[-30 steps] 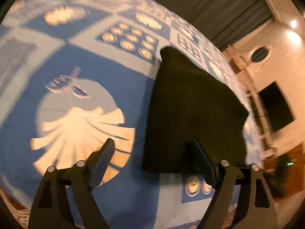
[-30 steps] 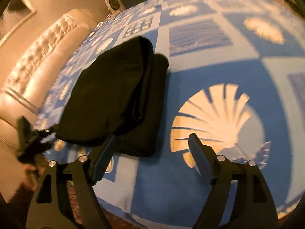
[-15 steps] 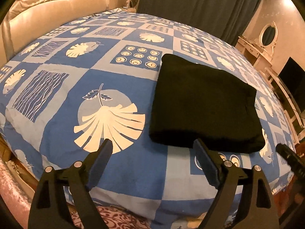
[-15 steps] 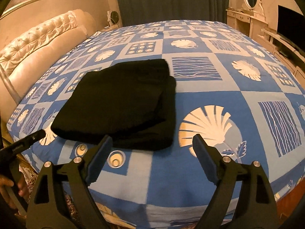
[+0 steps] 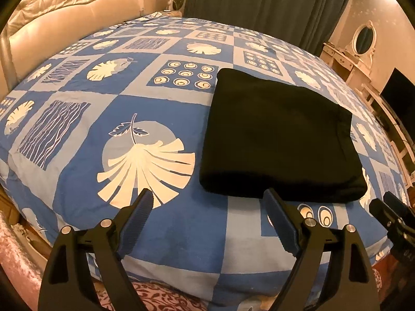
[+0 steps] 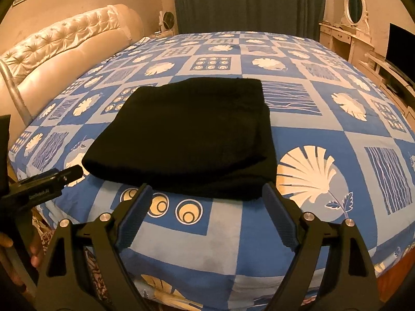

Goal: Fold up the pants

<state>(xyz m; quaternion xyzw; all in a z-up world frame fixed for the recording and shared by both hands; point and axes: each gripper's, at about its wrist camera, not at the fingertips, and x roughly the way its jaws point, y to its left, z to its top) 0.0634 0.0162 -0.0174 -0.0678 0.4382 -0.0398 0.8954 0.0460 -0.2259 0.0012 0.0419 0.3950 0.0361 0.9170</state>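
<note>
Left wrist view puts the pants [image 5: 280, 134] ahead and to the right of the left gripper [image 5: 207, 204], whose jaws stand released with nothing between them; only the right-hand tip overlaps the near hem in the picture, and no contact shows. From the right wrist view the bundle [image 6: 186, 134] lies straight ahead of the right gripper [image 6: 206, 199], also spread wide and empty, so the right hand looks to me the better lined up. Black and plush, the pants rest on the bed [image 6: 324, 134] as a compact, layered rectangle, its long side running across that view, apparently folded already.
</note>
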